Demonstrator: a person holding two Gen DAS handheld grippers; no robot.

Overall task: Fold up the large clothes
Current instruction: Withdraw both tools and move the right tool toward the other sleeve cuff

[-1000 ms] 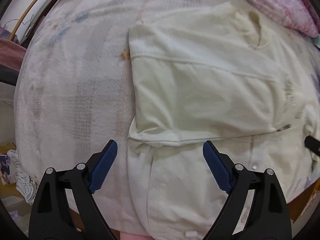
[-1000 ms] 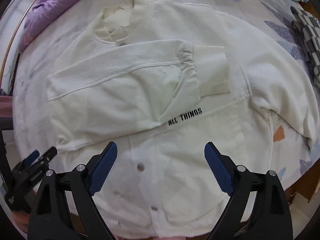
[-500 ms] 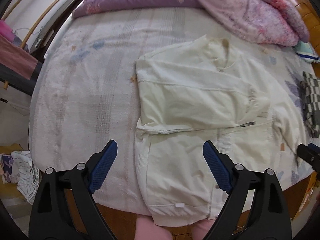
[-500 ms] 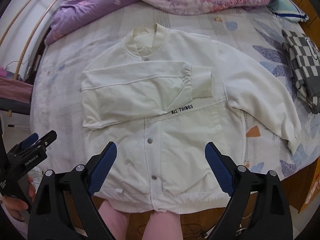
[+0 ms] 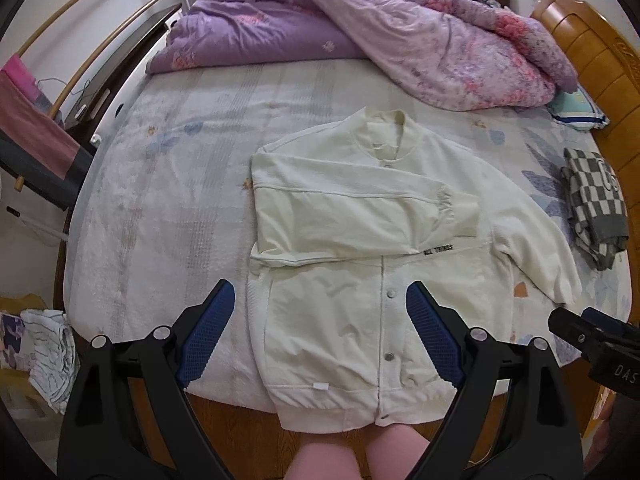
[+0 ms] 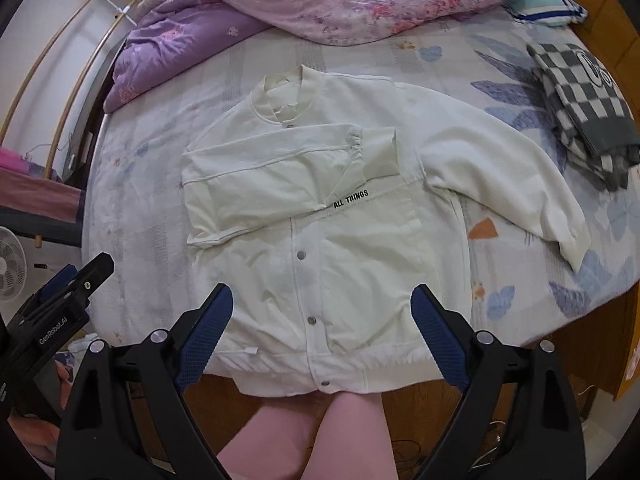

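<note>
A cream jacket (image 5: 360,264) lies front-up on the bed (image 5: 168,208), collar toward the heaped purple quilt (image 5: 360,28), hem hanging just over the near edge. Snap buttons are closed down the middle. One sleeve (image 6: 280,160) is folded flat across the chest, its cuff ending near the black "ALL THINGS" lettering. The other sleeve (image 6: 512,184) lies spread out to the side on the sheet, cuff pointing toward the bed's near corner.

Left gripper (image 5: 320,332): held above the near edge of the bed, over the lower half of the jacket. Blue-padded fingers (image 5: 208,332) spread wide, nothing between them, not touching the cloth.

Right gripper (image 6: 322,332): likewise raised above the hem, fingers wide apart and empty.

A folded checked blanket (image 6: 580,100) sits on the bed beyond the spread sleeve, well apart from the jacket. A pale blue pillow (image 5: 576,110) lies by the wooden headboard (image 5: 588,48). The person's pink-trousered legs (image 6: 304,440) stand against the bed, right below the hem.
</note>
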